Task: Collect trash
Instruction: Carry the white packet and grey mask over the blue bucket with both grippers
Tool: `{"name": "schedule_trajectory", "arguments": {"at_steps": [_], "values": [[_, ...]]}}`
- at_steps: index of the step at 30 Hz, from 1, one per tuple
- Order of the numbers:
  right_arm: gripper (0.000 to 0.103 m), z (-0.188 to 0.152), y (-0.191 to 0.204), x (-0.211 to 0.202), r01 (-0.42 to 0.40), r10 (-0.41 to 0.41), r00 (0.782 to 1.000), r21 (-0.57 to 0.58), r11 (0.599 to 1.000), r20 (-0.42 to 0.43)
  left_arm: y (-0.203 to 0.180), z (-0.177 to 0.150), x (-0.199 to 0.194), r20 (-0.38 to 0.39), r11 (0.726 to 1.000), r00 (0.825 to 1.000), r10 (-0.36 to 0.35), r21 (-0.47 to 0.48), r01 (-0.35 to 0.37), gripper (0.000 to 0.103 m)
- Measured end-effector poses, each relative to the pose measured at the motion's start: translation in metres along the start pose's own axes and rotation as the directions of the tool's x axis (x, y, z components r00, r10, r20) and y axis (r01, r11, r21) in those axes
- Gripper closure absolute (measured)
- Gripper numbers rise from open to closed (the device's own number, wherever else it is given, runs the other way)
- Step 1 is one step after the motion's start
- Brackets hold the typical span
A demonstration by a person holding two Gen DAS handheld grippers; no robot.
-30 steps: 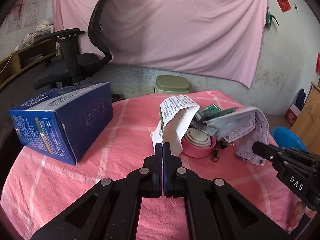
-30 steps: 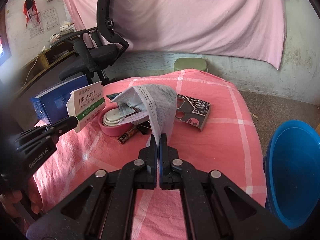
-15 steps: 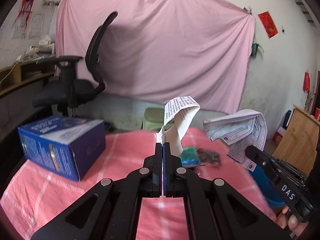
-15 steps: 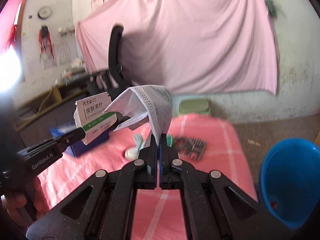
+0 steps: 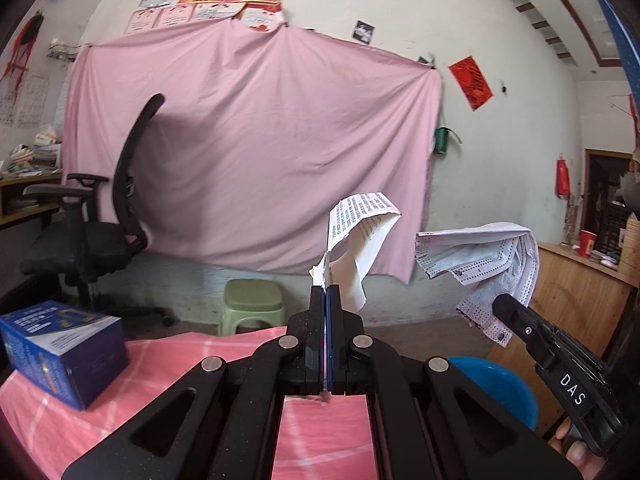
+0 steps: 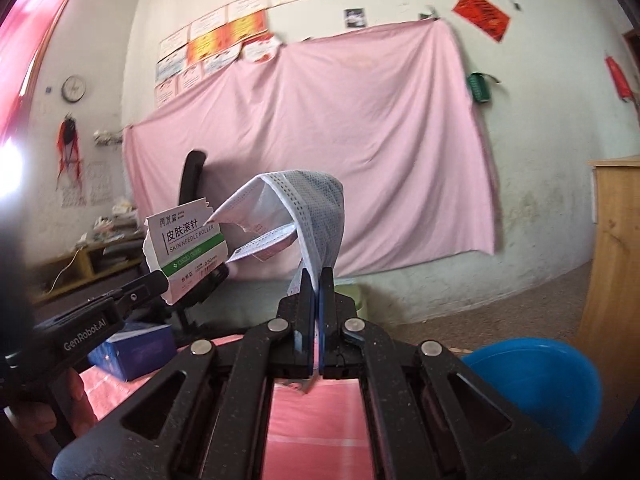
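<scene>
My left gripper [image 5: 327, 294] is shut on a torn white-and-green paper box [image 5: 362, 236] with printed text, held high above the pink-clothed table [image 5: 168, 364]. It also shows in the right wrist view [image 6: 188, 246]. My right gripper [image 6: 317, 280] is shut on a crumpled face mask [image 6: 308, 204], also lifted high; the mask shows in the left wrist view [image 5: 484, 260] too. A blue trash bin [image 6: 548, 384] stands on the floor to the right, below both grippers; it also shows in the left wrist view [image 5: 496, 384].
A blue carton [image 5: 60, 348] lies at the table's left side. A black office chair [image 5: 100, 240] and a green stool [image 5: 252, 304] stand behind the table before a pink sheet. A wooden cabinet [image 6: 612, 248] is at the right.
Both grippers have risen from the table with the paper box and the mask. The pile of other trash on the table has dropped out of view.
</scene>
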State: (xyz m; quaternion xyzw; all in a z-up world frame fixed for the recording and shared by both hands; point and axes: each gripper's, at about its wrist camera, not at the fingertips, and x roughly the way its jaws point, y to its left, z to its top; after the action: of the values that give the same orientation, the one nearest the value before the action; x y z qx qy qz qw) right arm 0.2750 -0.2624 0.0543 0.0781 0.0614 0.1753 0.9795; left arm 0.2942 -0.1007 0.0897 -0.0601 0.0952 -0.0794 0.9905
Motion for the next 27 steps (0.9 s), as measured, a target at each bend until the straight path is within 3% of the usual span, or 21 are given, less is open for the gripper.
{"name": "schedule_trajectory", "arguments": {"at_steps": [8,14,18,24,27], "values": [[0.081,0.000,-0.063,-0.035,0.164,-0.164,0.986,0.021,0.986,0.023,-0.066,-0.011,0.034,-0.030,0.990,0.990,-0.137,0.041,0.138,0.103],[0.080,-0.015,-0.114,-0.045,0.289,-0.285,0.956,0.058,0.956,-0.072,-0.112,-0.032,0.070,-0.160,0.971,0.959,-0.232,0.022,0.239,0.103],[0.080,-0.028,-0.140,-0.041,0.352,-0.336,0.927,0.076,0.933,-0.168,-0.135,-0.050,0.096,-0.278,0.962,0.925,-0.260,0.011,0.273,0.103],[0.080,-0.052,-0.170,-0.022,0.397,-0.346,0.880,0.103,0.912,-0.325,-0.150,-0.075,0.134,-0.454,0.953,0.845,-0.284,-0.035,0.301,0.103],[0.079,-0.062,-0.180,-0.014,0.404,-0.336,0.863,0.117,0.907,-0.378,-0.154,-0.087,0.147,-0.511,0.955,0.813,-0.278,-0.055,0.292,0.103]]}}
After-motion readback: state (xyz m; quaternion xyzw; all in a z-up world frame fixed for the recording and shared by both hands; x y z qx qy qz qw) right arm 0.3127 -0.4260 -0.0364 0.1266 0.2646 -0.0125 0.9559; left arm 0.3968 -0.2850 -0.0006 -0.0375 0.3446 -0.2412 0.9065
